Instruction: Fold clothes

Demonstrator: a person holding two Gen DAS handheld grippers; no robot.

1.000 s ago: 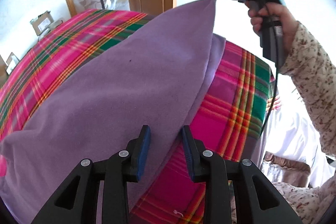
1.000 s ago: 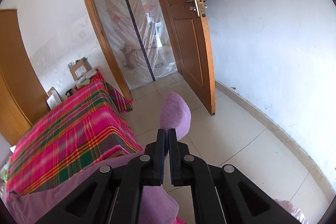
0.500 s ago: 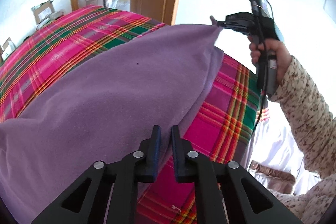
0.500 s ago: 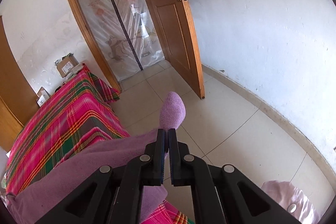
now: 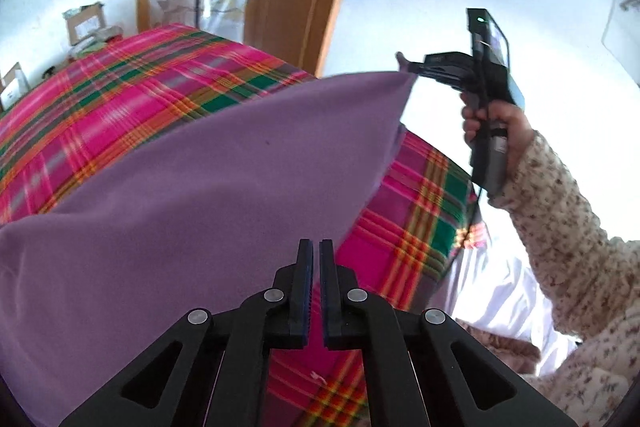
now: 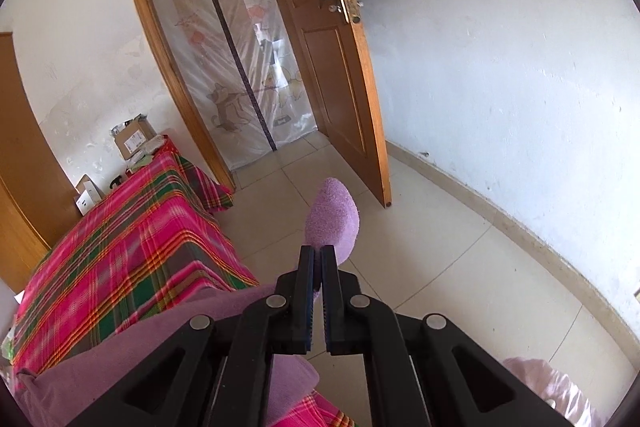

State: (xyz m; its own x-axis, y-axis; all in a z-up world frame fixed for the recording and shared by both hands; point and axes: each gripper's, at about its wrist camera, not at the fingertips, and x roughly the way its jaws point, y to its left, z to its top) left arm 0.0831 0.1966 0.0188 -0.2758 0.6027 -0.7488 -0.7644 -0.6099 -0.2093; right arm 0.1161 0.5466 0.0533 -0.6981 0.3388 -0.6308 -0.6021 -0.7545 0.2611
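A purple garment lies spread over the bed's pink plaid cover, with one side lifted. My left gripper is at the garment's near edge, its jaws closing to a thin slit on the cloth. My right gripper, held in a hand with a flowered sleeve, is shut on the far raised corner. The cloth is stretched between the two. In the right wrist view that gripper pinches the garment, and a purple tuft pokes out past its fingertips.
The plaid bed runs to the far wall, with cardboard boxes at its end. An open wooden door and a plastic curtain stand beyond tiled floor. White cloth and a pink cloth lie at the right.
My left jaws went from wide open to nearly touching around the garment's edge, and that hand rose a little. The right gripper kept its hold on the corner and sank slightly.
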